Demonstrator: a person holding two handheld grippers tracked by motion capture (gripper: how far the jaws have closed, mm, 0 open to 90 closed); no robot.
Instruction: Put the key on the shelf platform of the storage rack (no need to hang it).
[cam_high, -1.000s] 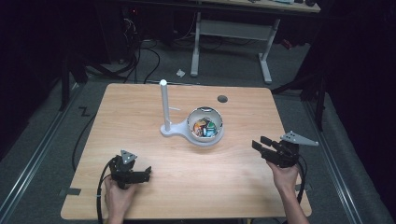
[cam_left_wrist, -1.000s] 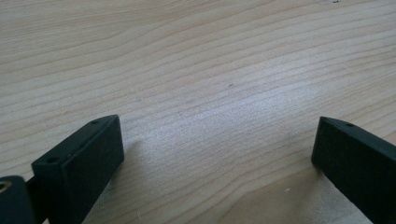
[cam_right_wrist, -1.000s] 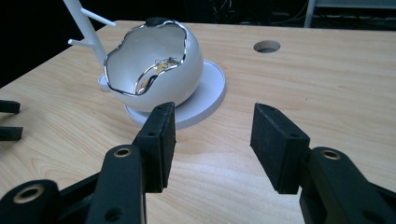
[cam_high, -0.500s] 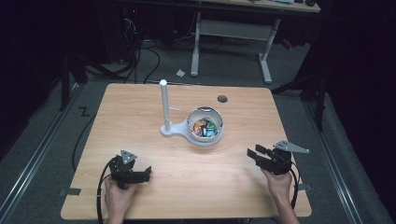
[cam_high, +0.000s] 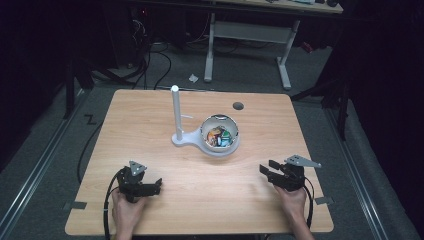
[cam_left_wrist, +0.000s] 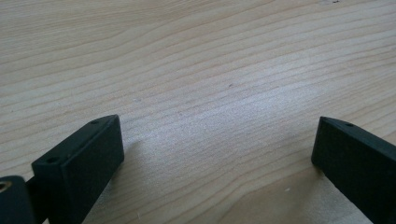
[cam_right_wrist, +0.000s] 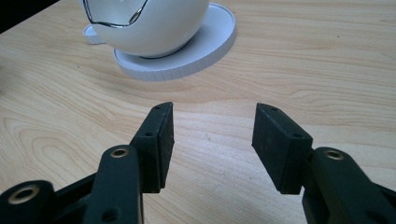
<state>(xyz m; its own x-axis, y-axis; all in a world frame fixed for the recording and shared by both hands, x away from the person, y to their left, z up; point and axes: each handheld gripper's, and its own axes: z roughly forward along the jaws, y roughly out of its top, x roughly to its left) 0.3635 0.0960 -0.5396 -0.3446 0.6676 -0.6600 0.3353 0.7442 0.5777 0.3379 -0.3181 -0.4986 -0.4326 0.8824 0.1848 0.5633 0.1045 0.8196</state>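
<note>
A white bowl (cam_high: 220, 136) with several colourful small items inside sits on a white round base (cam_right_wrist: 196, 51) at the table's middle; a white upright post (cam_high: 176, 112) rises from the same stand just left of it. My left gripper (cam_high: 150, 187) rests low at the near left of the wooden table (cam_high: 150, 115), held by a hand, jaws wide open over bare wood (cam_left_wrist: 215, 154). My right gripper (cam_high: 267, 171) is at the near right, open, pointing toward the bowl (cam_right_wrist: 149, 23) with nothing between its pads (cam_right_wrist: 212, 135).
A dark round hole (cam_high: 238, 105) marks the table's far right part. Beyond the far edge stand a white desk frame (cam_high: 250, 35) and cables on the grey floor. Bare wood lies between the two grippers.
My right gripper has come down and toward the near edge of the table, a little leftward. The left gripper has stayed put.
</note>
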